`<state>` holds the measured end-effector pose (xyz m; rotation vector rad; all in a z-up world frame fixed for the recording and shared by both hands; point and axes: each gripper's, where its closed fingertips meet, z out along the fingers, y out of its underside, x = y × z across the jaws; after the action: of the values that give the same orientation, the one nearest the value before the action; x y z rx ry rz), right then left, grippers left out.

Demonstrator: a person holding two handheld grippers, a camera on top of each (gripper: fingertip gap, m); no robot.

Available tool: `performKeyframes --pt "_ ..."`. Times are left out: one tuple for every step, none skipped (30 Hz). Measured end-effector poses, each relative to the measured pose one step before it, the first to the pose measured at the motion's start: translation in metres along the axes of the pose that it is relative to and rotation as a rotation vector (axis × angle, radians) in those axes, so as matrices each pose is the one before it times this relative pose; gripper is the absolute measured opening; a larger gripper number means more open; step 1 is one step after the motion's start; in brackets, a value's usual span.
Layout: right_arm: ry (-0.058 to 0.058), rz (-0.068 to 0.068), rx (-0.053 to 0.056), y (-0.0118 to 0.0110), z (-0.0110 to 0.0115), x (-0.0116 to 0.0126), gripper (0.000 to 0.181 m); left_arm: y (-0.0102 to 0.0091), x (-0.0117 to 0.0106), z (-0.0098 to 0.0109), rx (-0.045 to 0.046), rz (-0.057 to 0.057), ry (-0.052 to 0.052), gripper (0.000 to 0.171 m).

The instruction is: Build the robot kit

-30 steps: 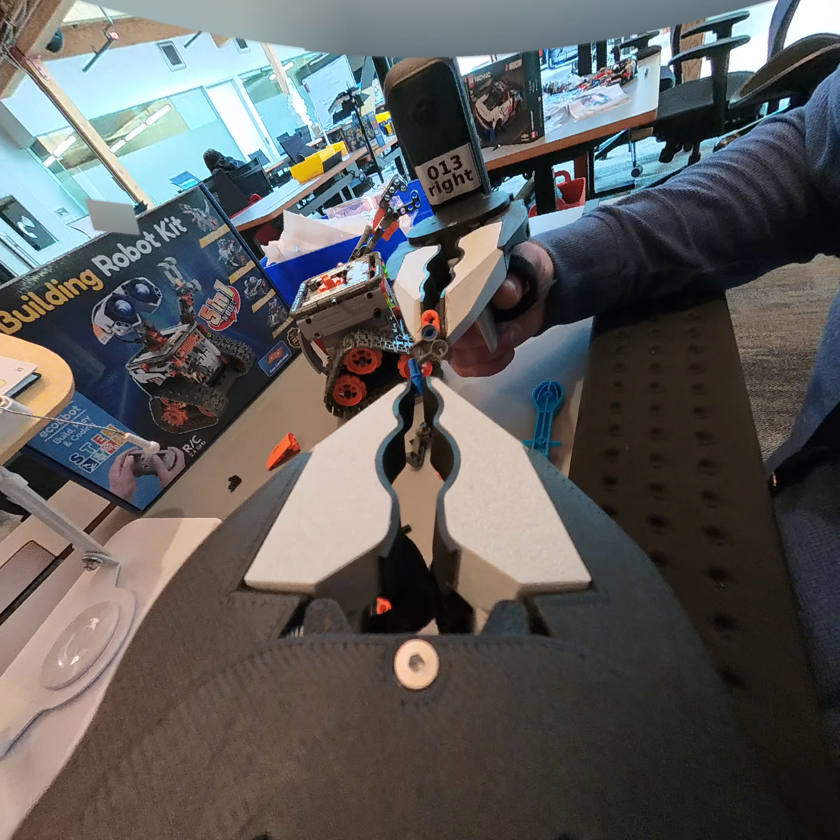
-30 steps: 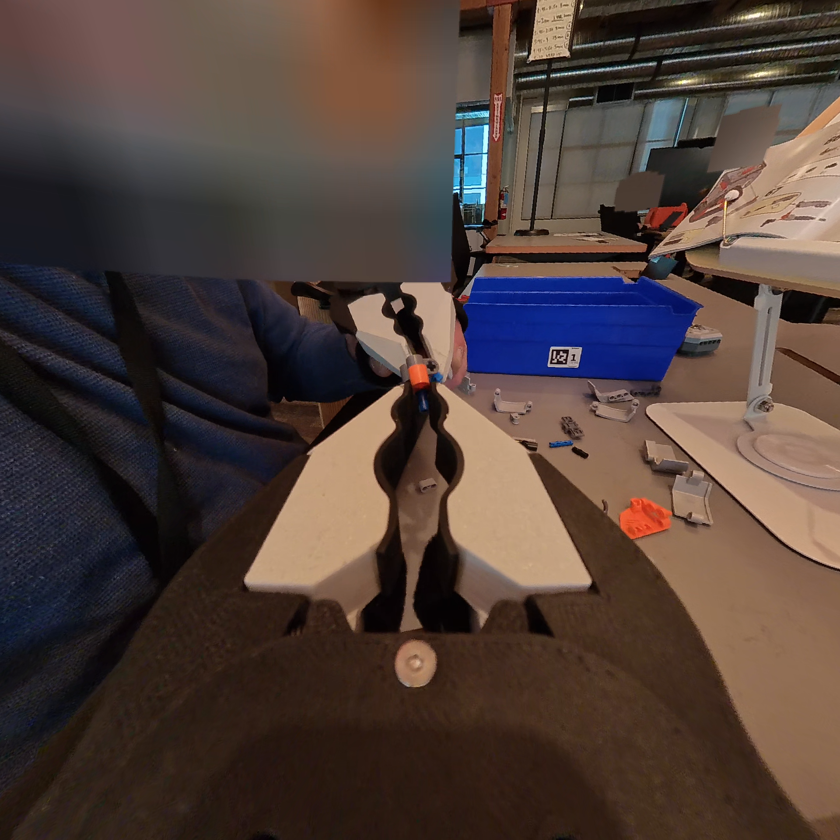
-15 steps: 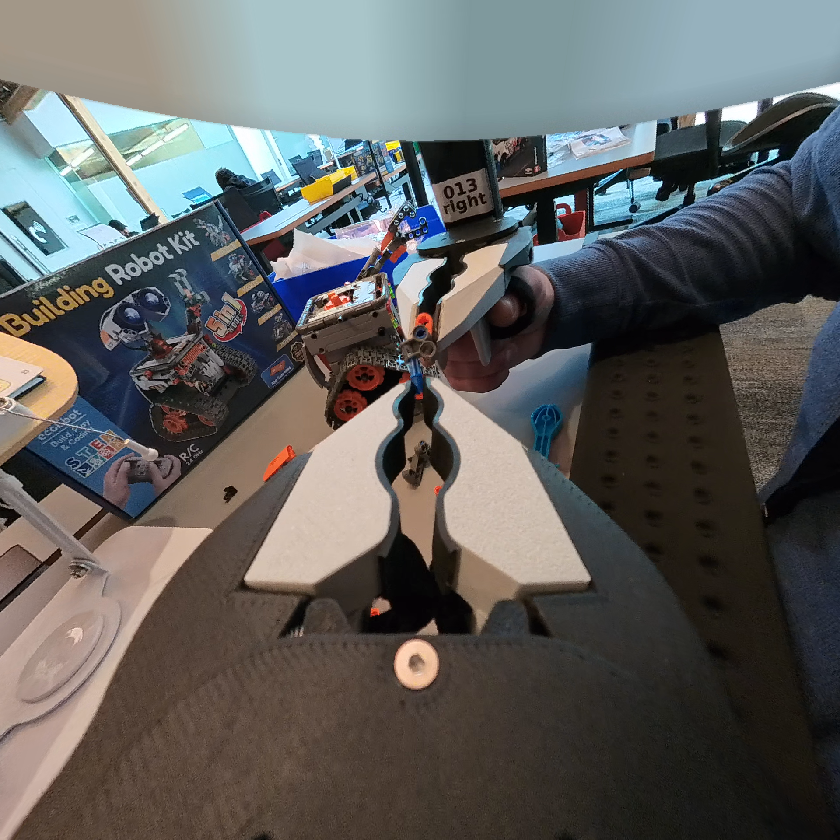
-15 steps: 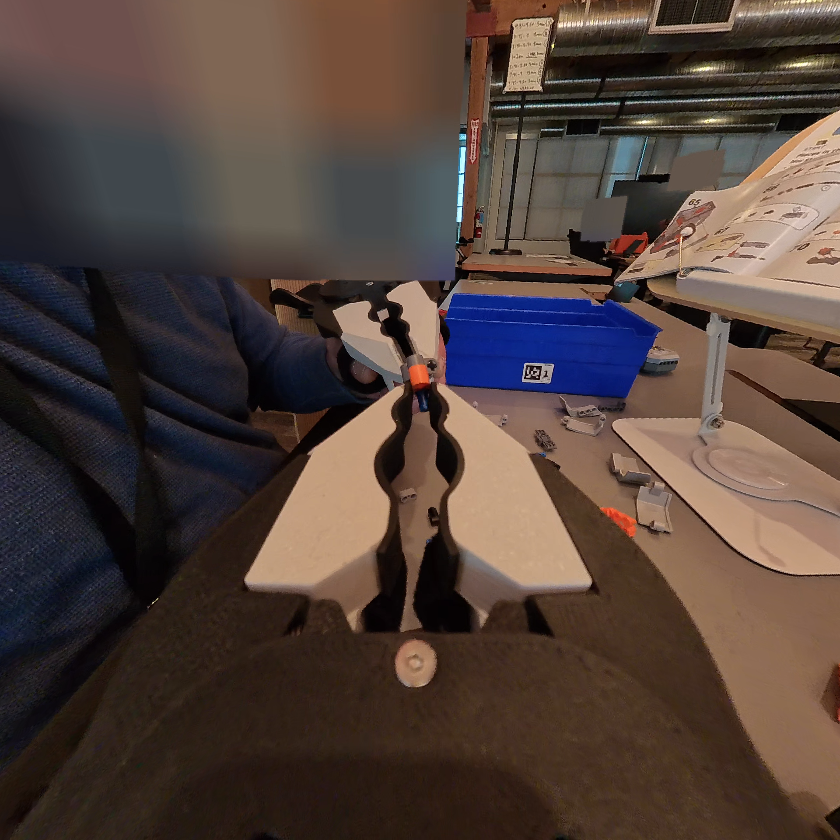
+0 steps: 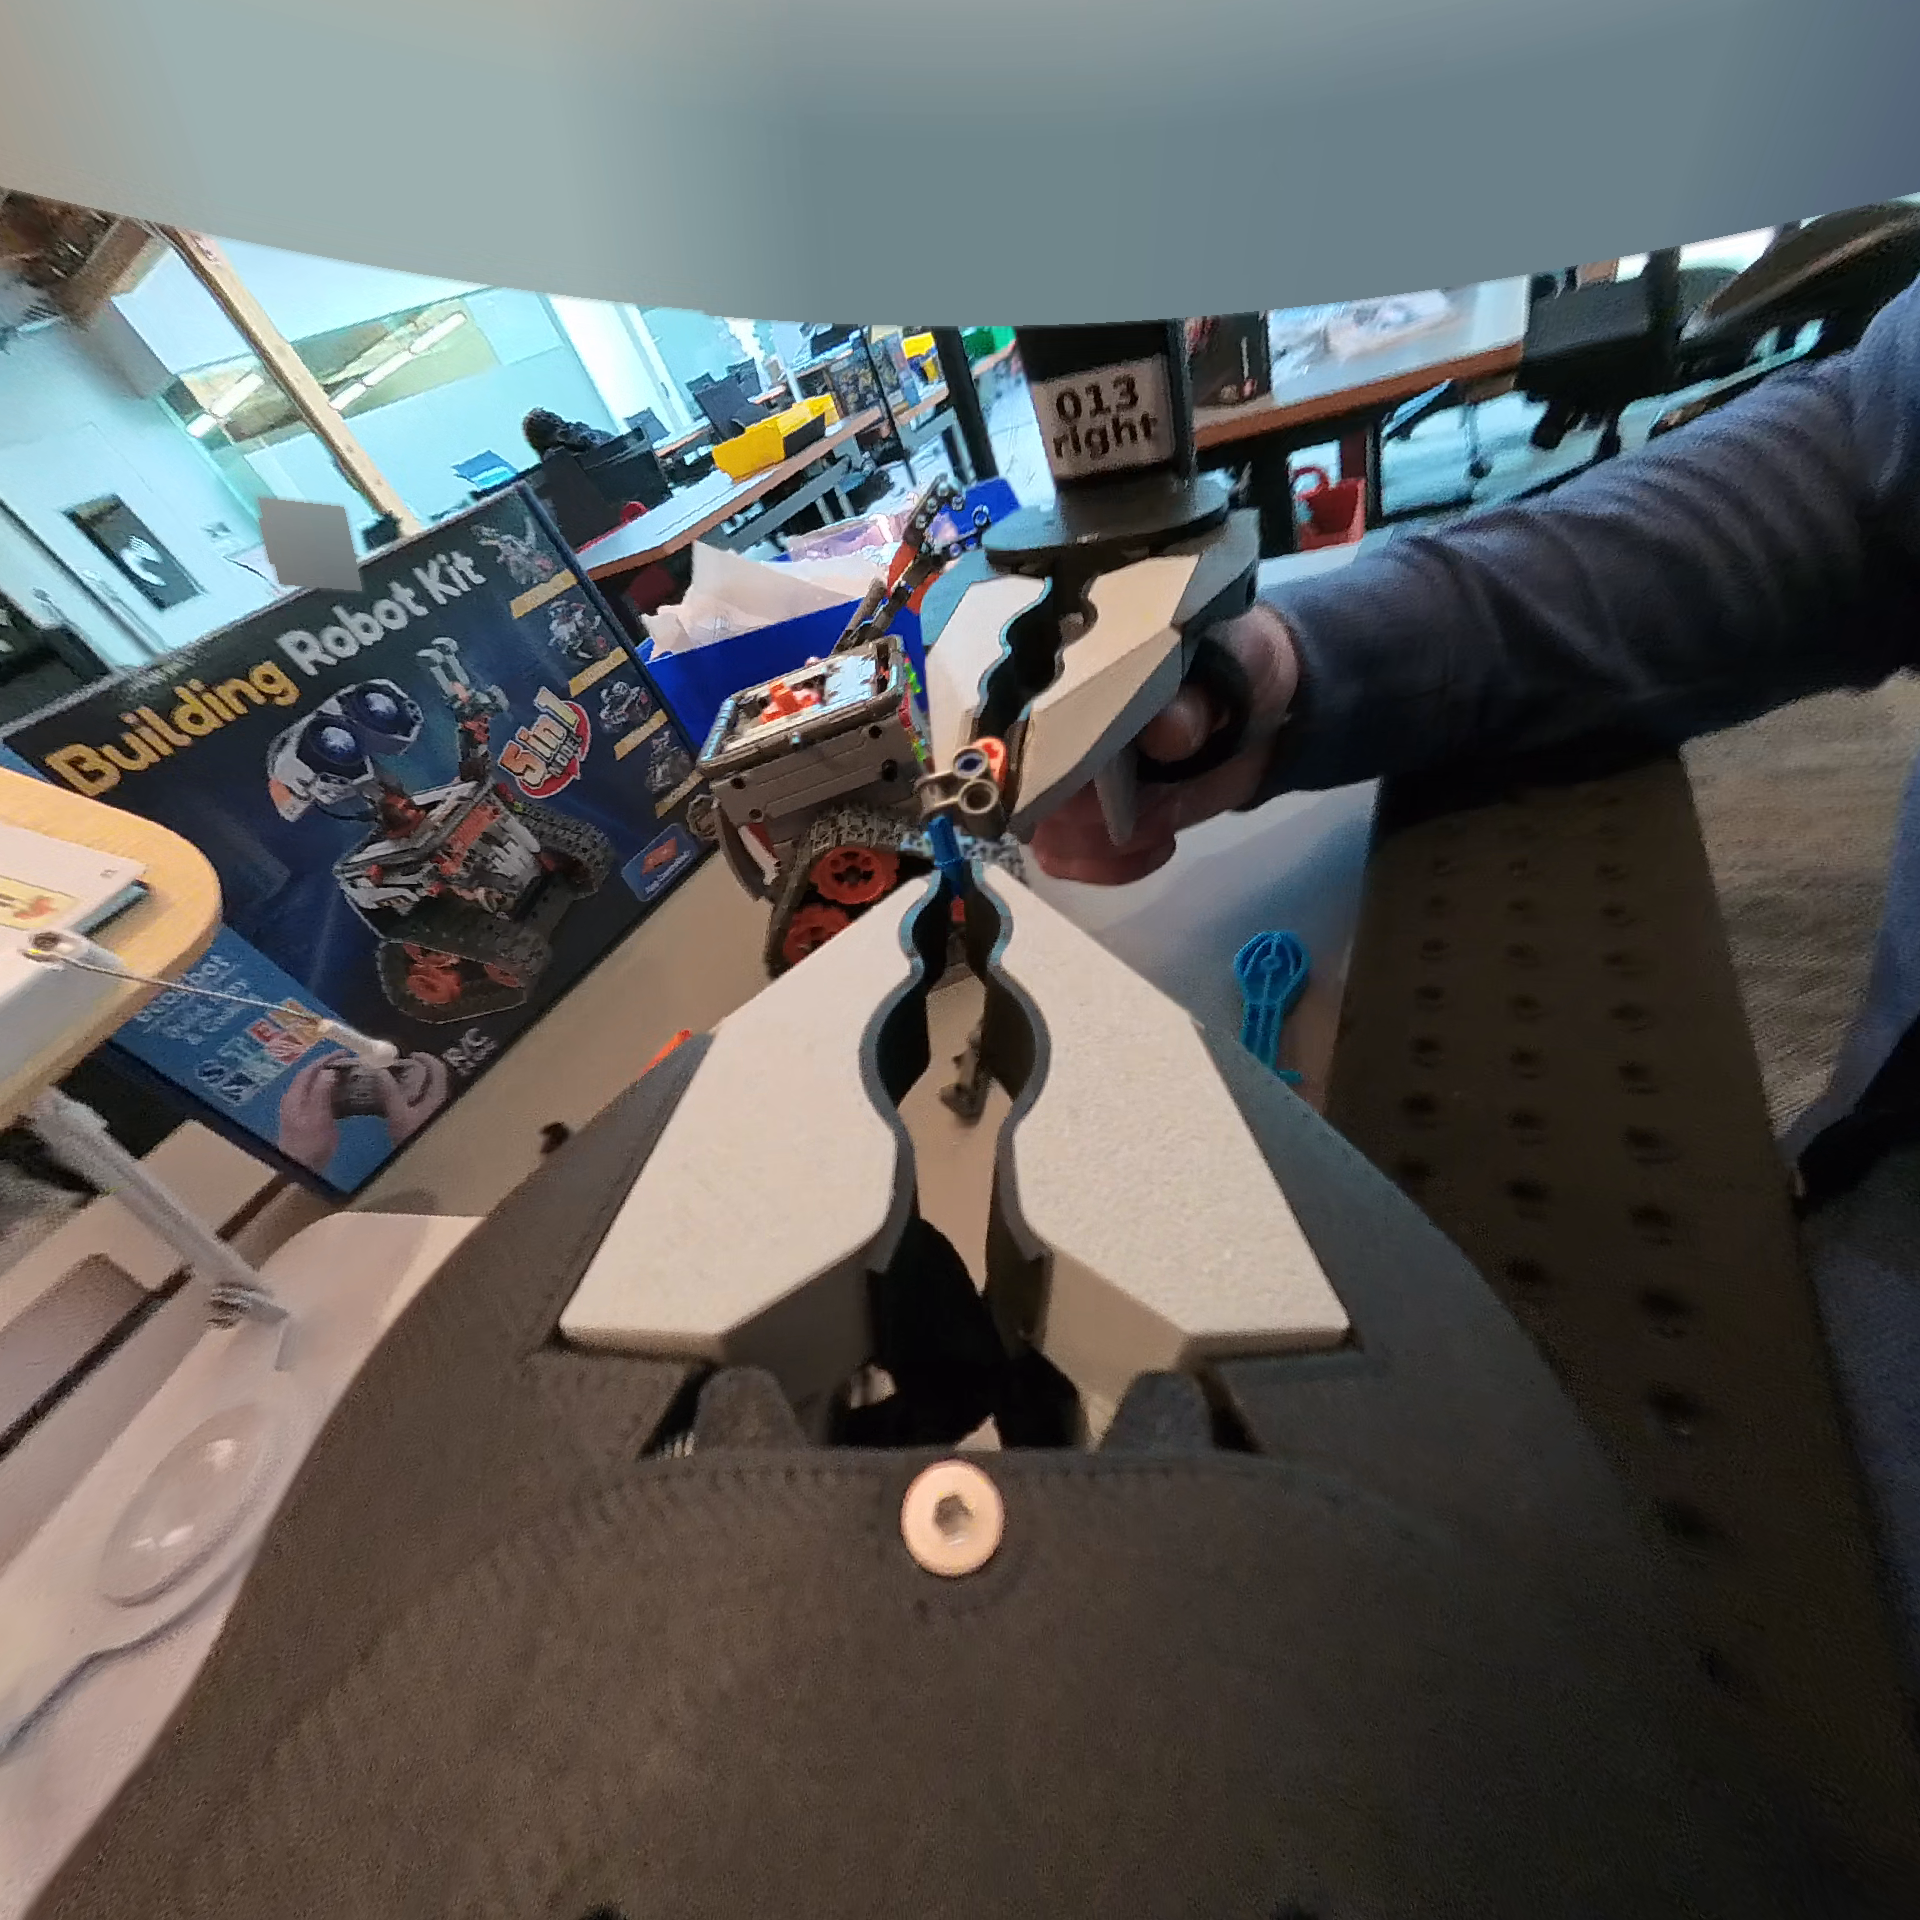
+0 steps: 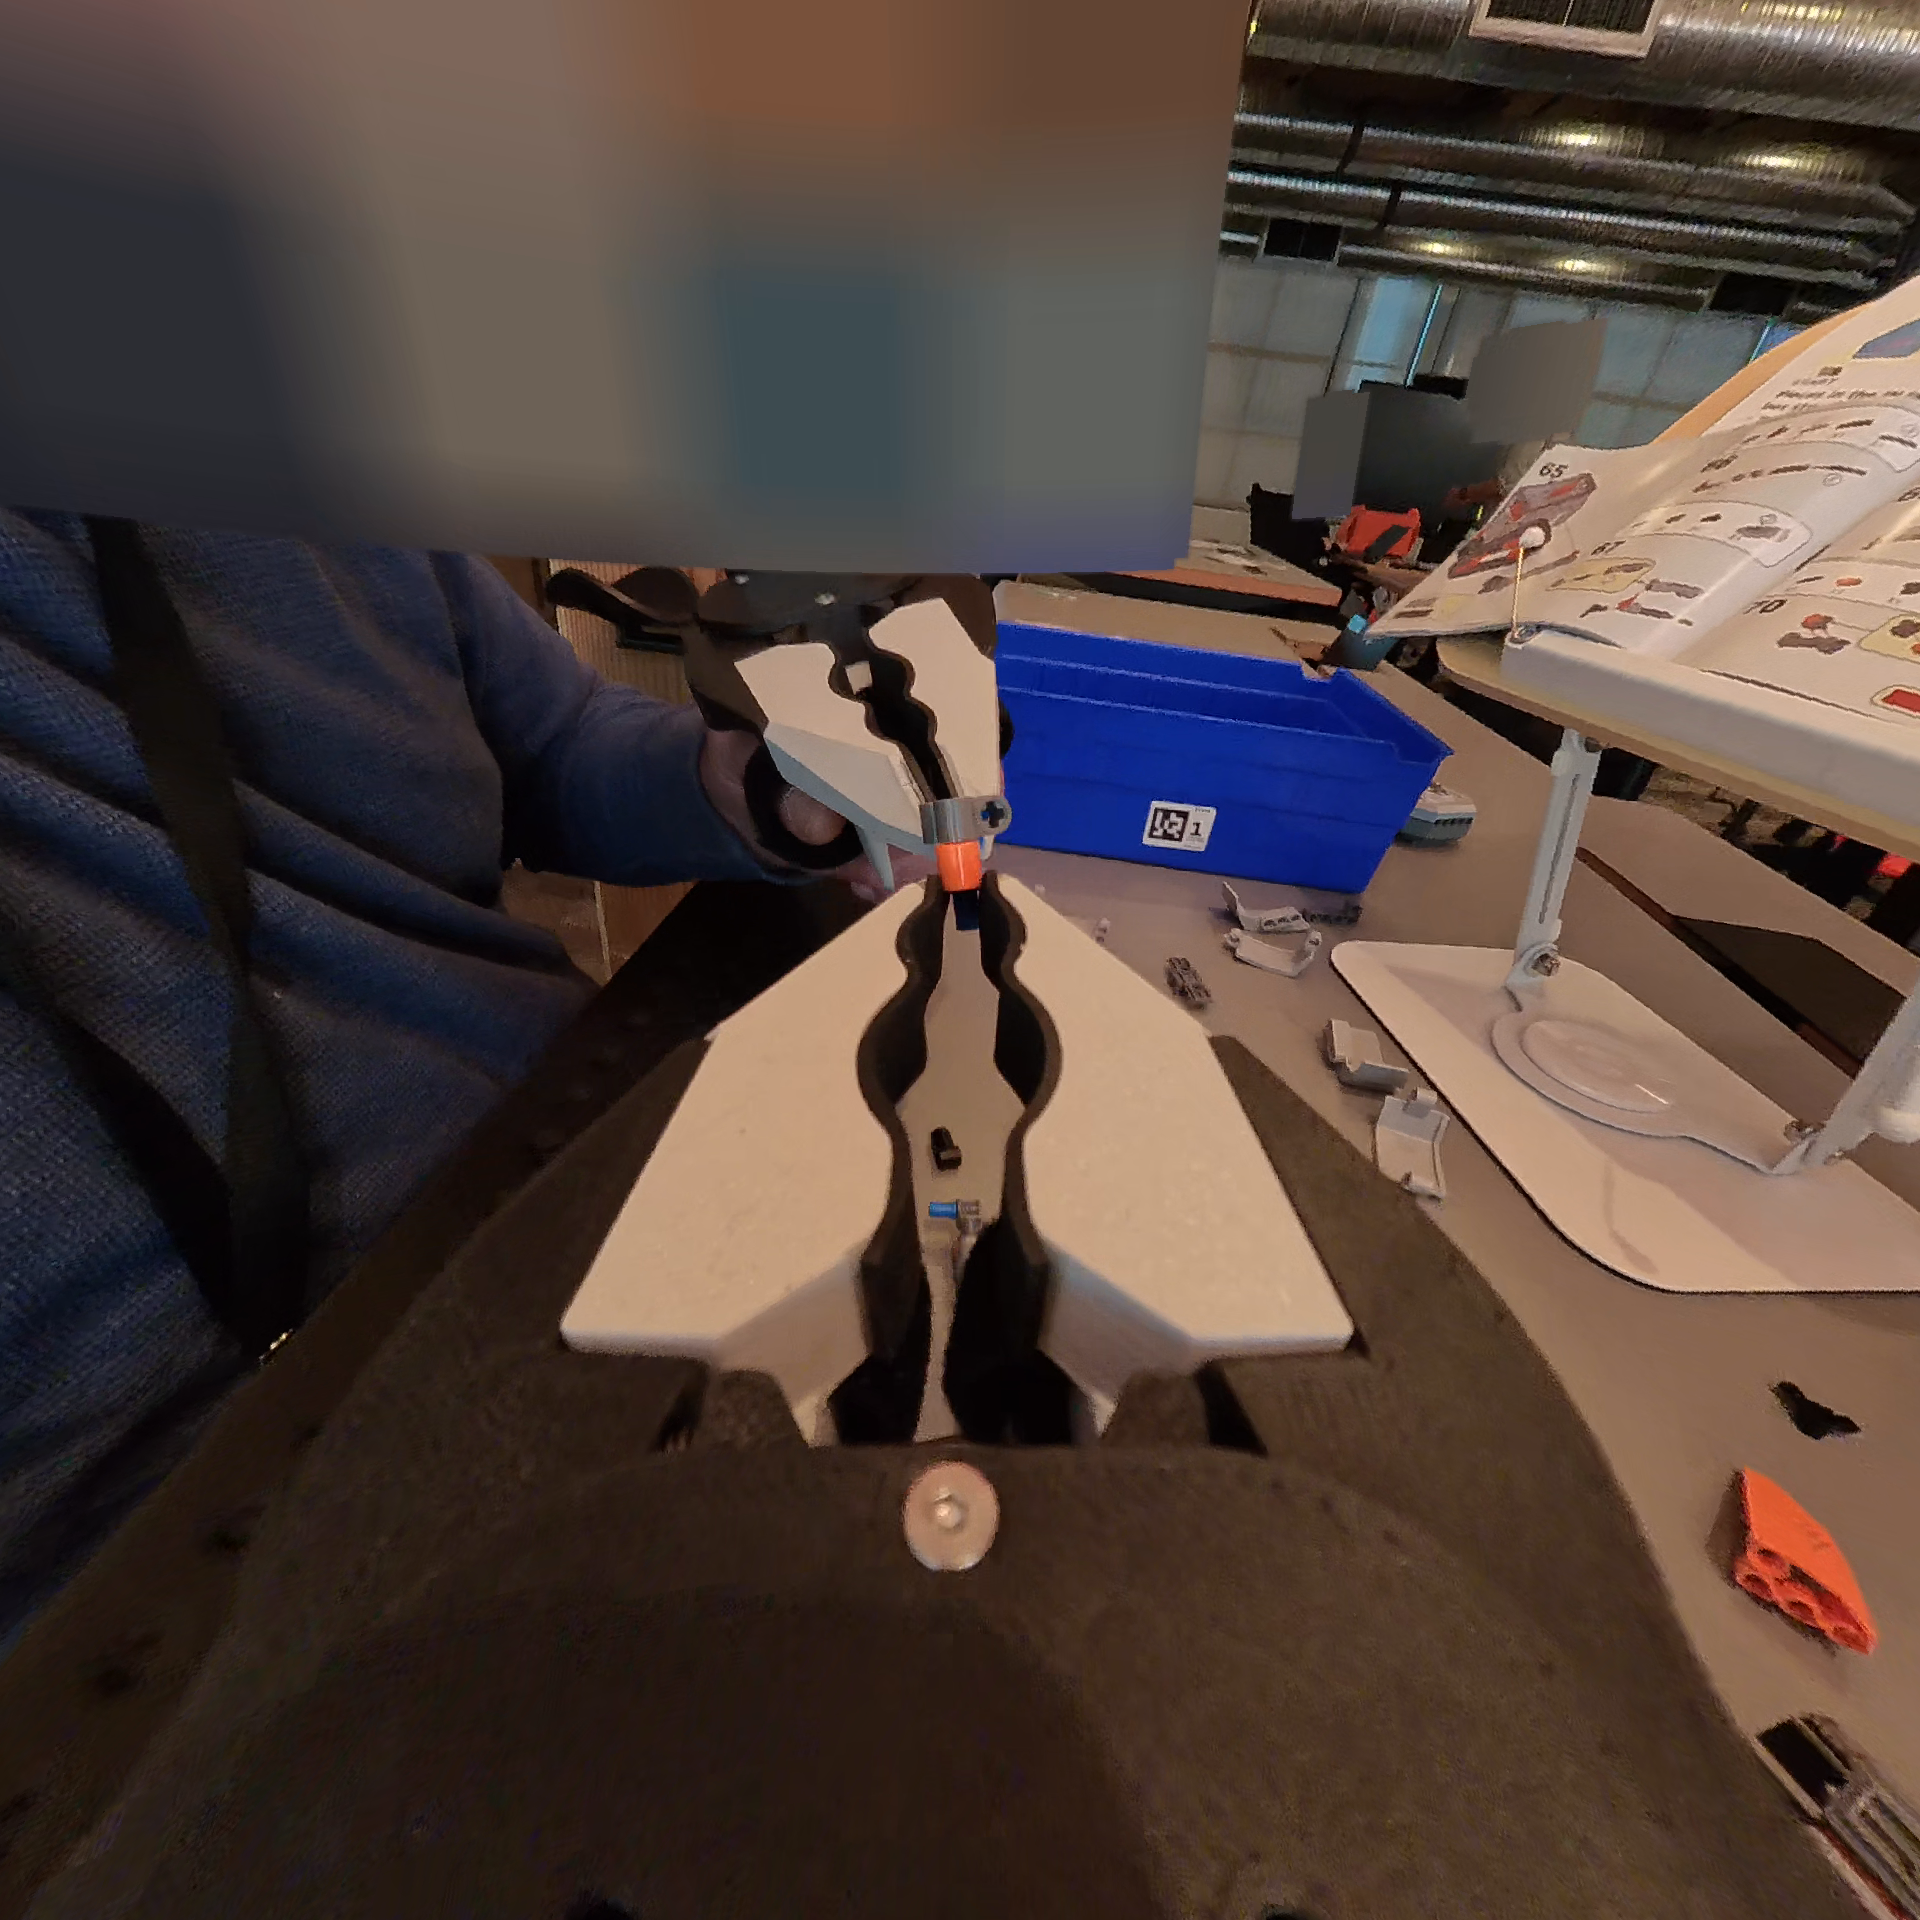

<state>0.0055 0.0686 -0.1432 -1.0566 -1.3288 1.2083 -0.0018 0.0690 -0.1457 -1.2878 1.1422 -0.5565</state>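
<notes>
Between both grippers' closed tips: small axle assembly (image 5: pixel 961 805), pinched.

Each gripper has two pale grey, wedge-shaped fingers (image 5: pixel 1143 1143) with dark, wavy inner edges, set in a black, rough-textured housing (image 5: pixel 935 1714) with a silver hex-socket screw (image 5: pixel 952 1517) just behind the finger roots. The right gripper (image 5: pixel 982 800) carries a dark round plate above its fingers with a black post bearing a white label (image 5: pixel 1103 416), and a black ring-shaped trigger below. The person wears a dark blue knitted sweater (image 6: pixel 312 935), its sleeve (image 5: pixel 1558 623) reaching the trigger, and a black strap (image 6: pixel 197 883) crosses the sweater.
</notes>
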Motion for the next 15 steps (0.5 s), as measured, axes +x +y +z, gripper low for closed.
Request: performKeyframes --pt "0.0032 -0.0024 -0.0187 0.00151 -0.00021 0.00066 0.004 0.00181 -0.00114 0.00002 -0.02055 0.0496 -0.0212 0.0" --pt "0.0041 -0.0042 -0.0232 0.00229 -0.00004 0.00075 0.004 0.00233 -0.00017 0.00031 -0.02877 0.0589 -0.0187 0.0" --pt "0.0102 -0.0086 -0.0284 0.00297 0.00011 0.00125 0.004 0.00319 0.00031 0.00079 -0.03427 0.055 -0.0148 0.0" --pt "0.0088 -0.0097 -0.0285 0.00311 0.00034 0.00052 0.004 0.00356 -0.00043 0.00079 -0.03252 0.0498 -0.0169 0.0" --pt "0.0063 -0.0142 -0.0243 0.00277 0.00049 -0.00018 0.004 0.00304 0.00111 0.00086 -0.0249 0.0323 -0.0032 0.0" --pt "0.0105 -0.0175 -0.0232 0.00267 0.00028 0.00008 0.004 0.00167 0.00158 0.00082 -0.0124 0.0074 0.0051 0.0" --pt "0.0128 -0.0174 -0.0322 0.00407 0.00072 0.0004 0.004 0.00265 0.00101 0.00116 -0.01383 -0.0025 0.0053 0.0" --pt "0.0098 -0.0196 -0.0388 0.00568 0.00167 -0.00062 0.004 0.00076 0.00011 0.00079 -0.00073 -0.0014 -0.001 0.0" --pt "0.0093 -0.0125 -0.0295 0.00492 0.00184 -0.00073 0.004 0.00138 -0.00029 0.00084 -0.00944 -0.0035 -0.0026 0.0" --pt "0.0127 0.0003 -0.012 0.00254 0.0007 0.00071 0.004 0.00177 -0.00017 0.00063 -0.01043 0.0149 -0.0052 0.0" --pt "0.0072 0.0028 -0.0048 0.00139 -0.00018 0.00084 0.003 0.00149 0.00037 0.00089 -0.00874 0.0165 -0.0063 0.0" --pt "0.0007 0.0039 -0.0124 0.00269 -0.00016 0.00059 0.003 0.00216 0.00134 0.00145 -0.01306 0.0083 -0.0012 0.0" --pt "-0.0011 0.0041 -0.012 0.00318 0.00002 0.00011 0.004 0.0037 0.002 0.00156 -0.01853 0.0082 0.0064 0.0" --pt "-0.001 0.0086 -0.0031 0.00178 -0.0003 0.00038 0.004 0.00286 0.00124 0.00081 -0.00851 0.0053 0.0062 0.0" --pt "-0.0059 0.015 -0.0004 0.00105 -0.00106 0.00039 0.004 0.00309 0.00174 0.00067 -0.00612 -0.0091 0.0159 0.0"
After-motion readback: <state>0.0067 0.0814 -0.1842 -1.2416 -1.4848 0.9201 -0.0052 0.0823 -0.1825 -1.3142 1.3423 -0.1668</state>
